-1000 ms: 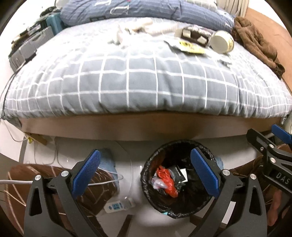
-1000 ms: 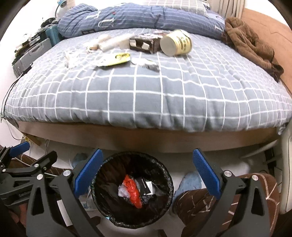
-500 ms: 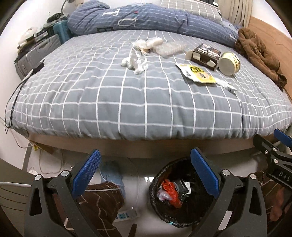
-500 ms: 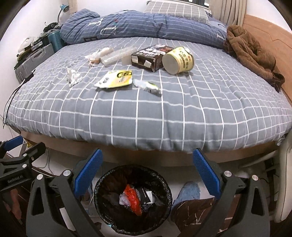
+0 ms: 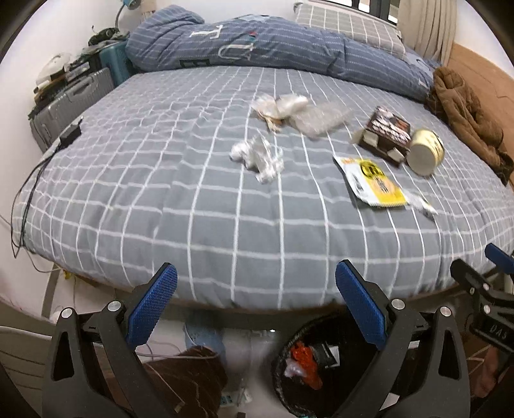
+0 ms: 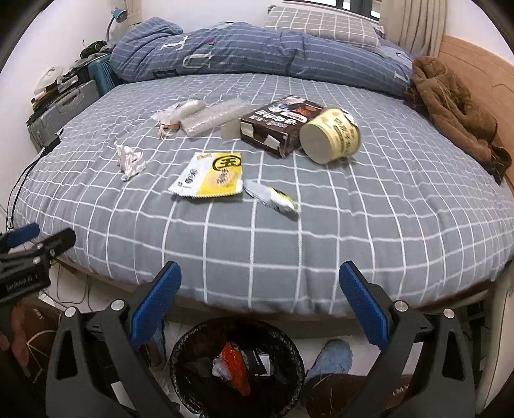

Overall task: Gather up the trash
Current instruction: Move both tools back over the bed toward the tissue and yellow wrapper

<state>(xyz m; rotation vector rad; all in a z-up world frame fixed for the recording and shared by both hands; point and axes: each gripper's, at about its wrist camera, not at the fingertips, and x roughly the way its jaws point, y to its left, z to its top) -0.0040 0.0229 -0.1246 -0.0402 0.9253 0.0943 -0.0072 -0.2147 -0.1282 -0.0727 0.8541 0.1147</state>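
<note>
Trash lies scattered on the grey checked bed [image 6: 353, 231]: a crumpled white tissue [image 6: 129, 160] [image 5: 257, 156], a yellow-and-white snack packet [image 6: 210, 175] [image 5: 374, 181], a small torn wrapper [image 6: 273, 197], a brown box [image 6: 279, 123] [image 5: 384, 133], a cream tub on its side [image 6: 331, 135] [image 5: 424, 151] and clear plastic wrap [image 6: 213, 117] [image 5: 318, 120]. A black-lined bin [image 6: 237, 363] [image 5: 321, 363] holding red and white scraps stands on the floor at the bed's foot. My left gripper [image 5: 257, 304] and right gripper [image 6: 260, 305] both stand open and empty above the floor, short of the mattress edge.
A folded blue duvet [image 6: 257, 51] and a pillow [image 6: 321, 24] lie at the far side, brown clothing [image 6: 449, 106] at the right. Suitcases [image 5: 70, 99] stand left of the bed, cables [image 5: 25, 199] hang off its left edge. Slippered feet [image 6: 331, 357] stand by the bin.
Both grippers have risen and tilted up from over the bin, so the bed top and its trash now fill the views. Both stayed open and empty.
</note>
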